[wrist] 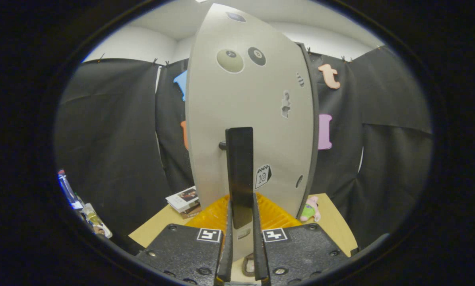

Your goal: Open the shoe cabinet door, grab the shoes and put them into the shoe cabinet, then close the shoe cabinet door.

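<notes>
We see the tool (240, 222) with both fingers closed on the upright dark handle (239, 171) of the grey cabinet door (249, 115). Far left on the bench (158, 226) lie stacked books (183, 200); far right, a small plush toy (311, 209).

Grey stickered shoe cabinet door (249, 119), upright, black bar handle (239, 174) between fingers.

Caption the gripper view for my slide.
Gripper shut on the black handle of the grey cabinet door.
</notes>
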Action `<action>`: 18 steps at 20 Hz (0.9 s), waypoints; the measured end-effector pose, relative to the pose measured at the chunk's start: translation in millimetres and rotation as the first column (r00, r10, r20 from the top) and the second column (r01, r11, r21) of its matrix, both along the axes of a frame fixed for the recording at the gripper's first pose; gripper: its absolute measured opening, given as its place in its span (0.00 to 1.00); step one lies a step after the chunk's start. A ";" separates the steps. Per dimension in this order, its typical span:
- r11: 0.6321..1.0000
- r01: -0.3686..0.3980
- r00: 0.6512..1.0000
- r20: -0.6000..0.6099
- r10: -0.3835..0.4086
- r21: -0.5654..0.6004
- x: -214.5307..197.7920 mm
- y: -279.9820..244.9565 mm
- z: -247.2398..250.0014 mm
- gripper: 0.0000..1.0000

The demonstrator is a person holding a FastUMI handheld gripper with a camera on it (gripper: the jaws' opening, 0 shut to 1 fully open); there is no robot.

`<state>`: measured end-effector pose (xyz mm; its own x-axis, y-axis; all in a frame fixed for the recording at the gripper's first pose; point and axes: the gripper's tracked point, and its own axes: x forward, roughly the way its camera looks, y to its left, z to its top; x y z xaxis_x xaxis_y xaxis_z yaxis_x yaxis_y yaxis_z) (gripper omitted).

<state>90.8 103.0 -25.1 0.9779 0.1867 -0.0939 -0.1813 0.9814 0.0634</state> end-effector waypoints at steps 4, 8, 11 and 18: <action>0.999 0.038 0.999 -0.002 -0.038 0.012 -21.2 -44.0 -3.8 0.18; 0.998 0.060 0.998 -0.003 -0.060 0.024 -36.3 -89.8 -4.9 0.14; 0.997 0.083 0.997 0.002 -0.083 0.011 -44.0 -124.3 -8.7 0.11; 0.994 0.109 0.994 0.004 -0.109 -0.016 -37.8 -194.3 -7.3 0.04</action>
